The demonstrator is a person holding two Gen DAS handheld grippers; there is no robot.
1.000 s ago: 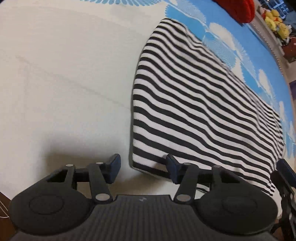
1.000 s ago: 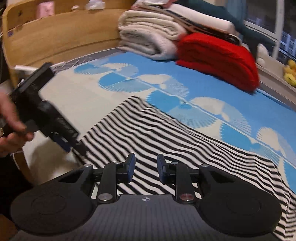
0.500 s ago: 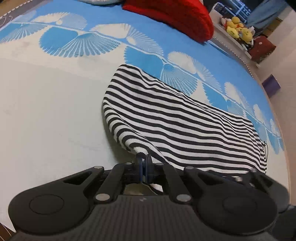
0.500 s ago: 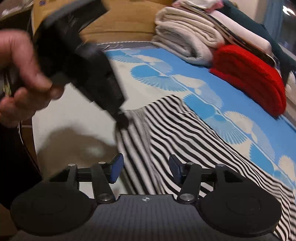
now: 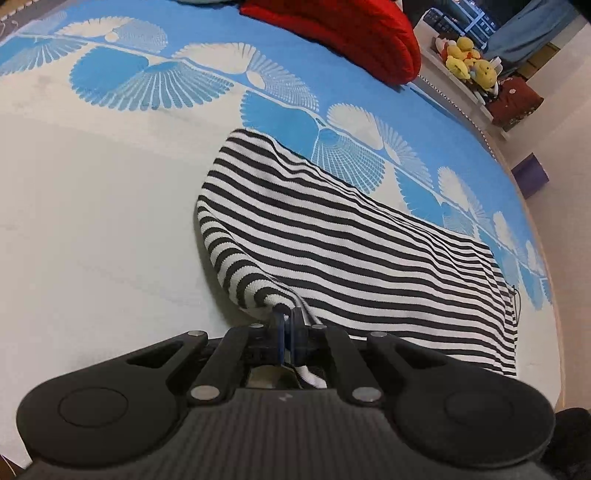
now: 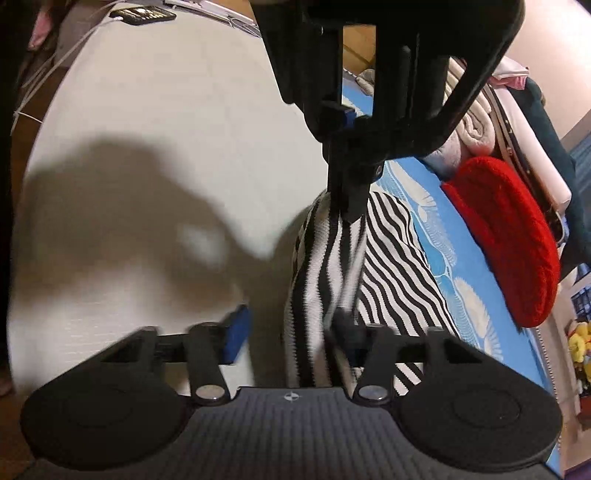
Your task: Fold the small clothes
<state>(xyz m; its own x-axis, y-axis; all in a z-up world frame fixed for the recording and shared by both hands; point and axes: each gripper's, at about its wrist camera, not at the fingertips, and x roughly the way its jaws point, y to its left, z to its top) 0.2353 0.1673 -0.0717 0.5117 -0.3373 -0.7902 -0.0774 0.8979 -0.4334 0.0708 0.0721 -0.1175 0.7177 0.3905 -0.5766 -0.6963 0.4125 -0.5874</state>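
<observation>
A black-and-white striped garment (image 5: 354,251) lies on the bed. My left gripper (image 5: 289,325) is shut on its near corner and lifts that corner off the bed; white cloth hangs behind the fingers. In the right wrist view the left gripper (image 6: 349,206) hangs from above, pinching the raised striped cloth (image 6: 332,266). My right gripper (image 6: 291,328) is open, its jaws wide apart, with the hanging striped edge between them. Its right finger is blurred against the cloth.
The bed has a white sheet (image 5: 92,221) and a blue fan-patterned cover (image 5: 280,74). A folded red knit (image 5: 332,33) and stacked folded laundry (image 6: 476,125) lie at the far side. Yellow plush toys (image 5: 469,62) sit on a shelf beyond the bed.
The left gripper has kept its hold on the garment's corner and lifted it higher. The right gripper has swung in under the left one, so the hanging cloth is now between its open jaws.
</observation>
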